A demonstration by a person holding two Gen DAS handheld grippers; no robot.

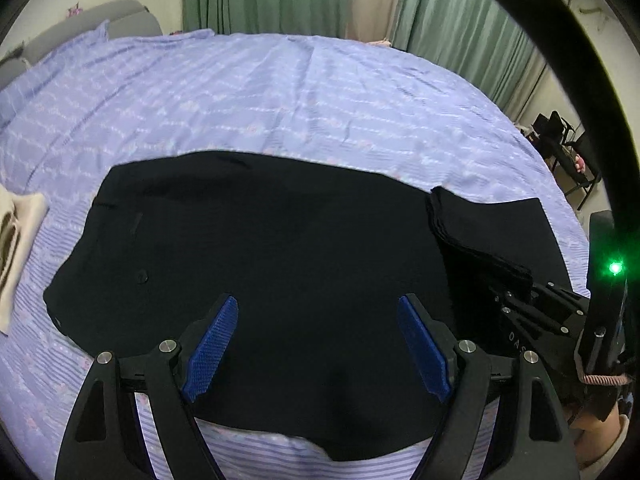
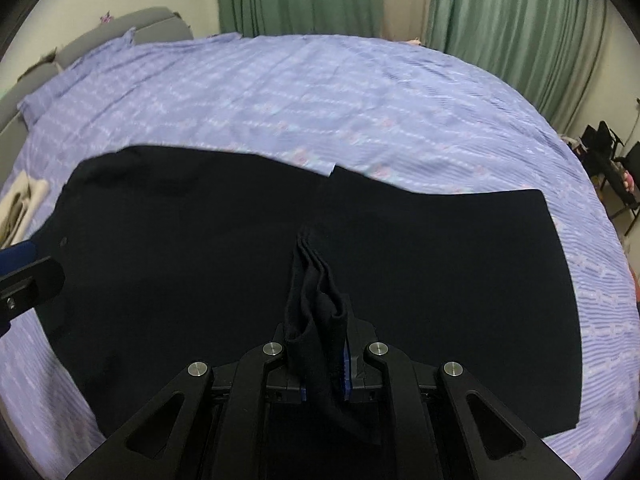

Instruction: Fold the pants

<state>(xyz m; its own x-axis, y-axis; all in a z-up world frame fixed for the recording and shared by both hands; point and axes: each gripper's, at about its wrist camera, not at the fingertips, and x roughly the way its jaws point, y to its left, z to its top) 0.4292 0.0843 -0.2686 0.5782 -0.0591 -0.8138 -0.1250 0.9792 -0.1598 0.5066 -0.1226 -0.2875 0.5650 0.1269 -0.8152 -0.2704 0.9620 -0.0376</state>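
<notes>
Now: right gripper (image 2: 320, 344) pinches pants (image 2: 200, 280) hem, frame centre; left gripper (image 1: 318, 344) spread, empty. Risk: layers slip, fold skews.

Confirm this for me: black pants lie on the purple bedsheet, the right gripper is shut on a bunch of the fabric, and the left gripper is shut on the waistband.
Not quite. The left gripper grips nothing: in the left wrist view its blue pads stand wide apart above the black pants. The rest holds: the pants lie on the purple bedsheet, and the right gripper is shut on a bunch of fabric.
</notes>
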